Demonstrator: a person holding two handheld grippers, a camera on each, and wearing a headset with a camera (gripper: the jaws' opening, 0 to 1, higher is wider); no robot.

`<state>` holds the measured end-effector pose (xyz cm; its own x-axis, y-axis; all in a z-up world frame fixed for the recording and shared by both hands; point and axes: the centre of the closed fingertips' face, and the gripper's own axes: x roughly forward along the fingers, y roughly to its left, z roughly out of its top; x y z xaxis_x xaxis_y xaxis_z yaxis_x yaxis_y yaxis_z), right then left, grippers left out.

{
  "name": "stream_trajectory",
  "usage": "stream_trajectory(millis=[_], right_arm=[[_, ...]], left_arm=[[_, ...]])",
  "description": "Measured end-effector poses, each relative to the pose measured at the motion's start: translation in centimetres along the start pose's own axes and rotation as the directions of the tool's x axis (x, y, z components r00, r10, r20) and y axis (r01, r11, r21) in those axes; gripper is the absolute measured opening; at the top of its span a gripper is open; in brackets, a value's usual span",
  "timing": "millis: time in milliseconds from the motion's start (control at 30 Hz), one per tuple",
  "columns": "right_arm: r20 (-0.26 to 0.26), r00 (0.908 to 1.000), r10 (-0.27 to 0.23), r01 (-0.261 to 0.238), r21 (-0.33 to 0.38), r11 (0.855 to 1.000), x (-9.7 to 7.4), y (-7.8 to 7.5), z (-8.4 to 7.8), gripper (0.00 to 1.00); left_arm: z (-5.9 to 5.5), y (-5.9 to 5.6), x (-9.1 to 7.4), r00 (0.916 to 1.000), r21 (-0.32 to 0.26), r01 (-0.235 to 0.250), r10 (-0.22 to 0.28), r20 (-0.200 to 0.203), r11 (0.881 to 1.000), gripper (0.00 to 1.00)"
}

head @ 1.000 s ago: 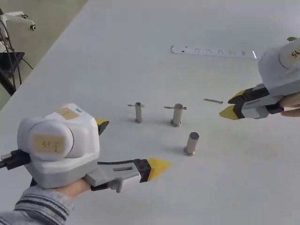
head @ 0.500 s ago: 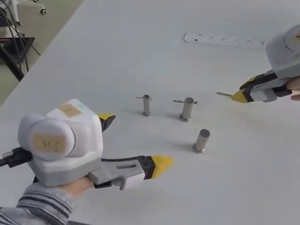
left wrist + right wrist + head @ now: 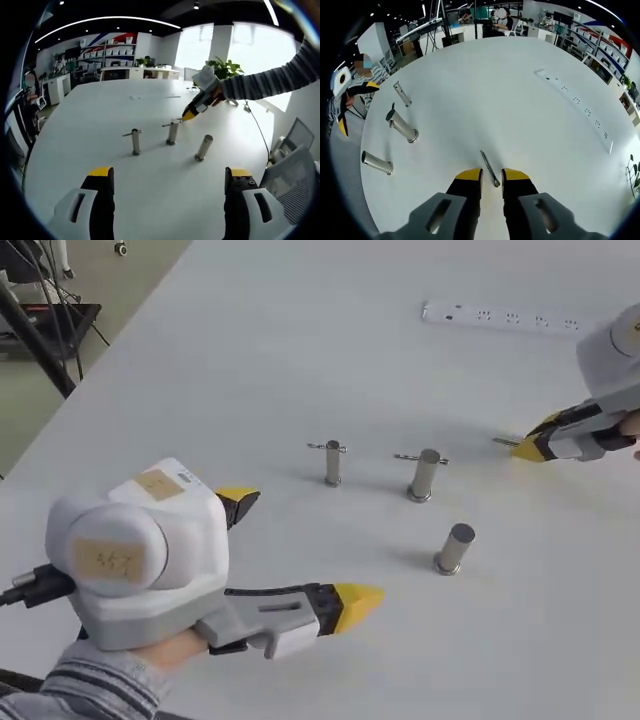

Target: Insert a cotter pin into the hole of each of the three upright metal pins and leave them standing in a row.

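At centre frame your left pin (image 3: 333, 462) and middle pin (image 3: 424, 475) stand side by side, the third pin (image 3: 455, 548) lower right. Further right lies the cotter pin (image 3: 505, 442), its end seemingly between the tips of your right gripper (image 3: 528, 448).

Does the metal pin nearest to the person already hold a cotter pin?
No: in the head view the nearest pin has a bare top, with nothing pushed through it.

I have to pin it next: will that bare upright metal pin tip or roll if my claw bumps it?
The bare pin stands tall and slim on a small flared foot, so a bump near its top would likely tip it. It's round, so once down it would probably roll. Its polished metal looks stiff, maybe slippery.
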<state>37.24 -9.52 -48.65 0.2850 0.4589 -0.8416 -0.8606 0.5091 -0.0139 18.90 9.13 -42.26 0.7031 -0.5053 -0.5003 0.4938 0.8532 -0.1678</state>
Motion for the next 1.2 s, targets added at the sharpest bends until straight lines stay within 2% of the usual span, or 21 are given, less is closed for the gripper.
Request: stream_trajectory(millis=[100, 267, 533, 767, 867, 933, 1033, 1200], right_arm=[[-0.014, 0.9999, 0.0, -0.001, -0.046, 0.999, 0.0, 0.0, 0.0, 0.1], [-0.037, 0.9992, 0.012, -0.016, -0.091, 0.996, 0.0, 0.6, 0.0, 0.04], [-0.054, 0.9985, 0.003, -0.008, -0.084, 0.996, 0.1, 0.3, -0.1, 0.0], [-0.077, 0.997, -0.006, -0.004, -0.121, 0.993, 0.3, 0.0, -0.2, 0.0], [-0.058, 0.9983, -0.003, -0.003, -0.099, 0.995, 0.4, 0.1, 0.0, 0.0], [-0.044, 0.9989, -0.019, 0.015, -0.109, 0.994, 0.3, -0.1, 0.1, 0.0], [0.002, 0.9994, -0.033, 0.033, -0.106, 0.994, -0.1, -0.2, 1.1, 0.0], [0.038, 0.9977, -0.057, 0.061, -0.118, 0.991, -1.0, -0.2, 2.2, 0.0]], left_arm=[[-0.1, 0.0, 0.0, 1.0, -0.003, -0.002, 0.002, -0.003, 1.0, 0.9], [-0.2, -0.1, 0.1, 1.0, -0.004, -0.001, 0.001, -0.008, 1.0, 0.9], [-0.2, -0.1, 0.0, 0.9999, 0.002, -0.002, 0.002, -0.013, 1.0, 0.89], [0.0, 0.0, 0.0, 0.9999, 0.005, -0.007, 0.007, -0.011, 1.0, 0.89], [0.2, 0.0, 0.0, 0.9999, 0.004, -0.008, 0.008, -0.009, 1.0, 0.88], [0.3, 0.0, -0.1, 1.0, -0.002, -0.004, 0.004, -0.004, 1.0, 0.85], [0.3, 0.1, -0.2, 1.0, -0.013, -0.002, 0.002, -0.003, 1.0, 0.83], [0.7, 0.1, -0.4, 1.0, -0.009, -0.004, 0.004, 0.001, 1.0, 0.8]])
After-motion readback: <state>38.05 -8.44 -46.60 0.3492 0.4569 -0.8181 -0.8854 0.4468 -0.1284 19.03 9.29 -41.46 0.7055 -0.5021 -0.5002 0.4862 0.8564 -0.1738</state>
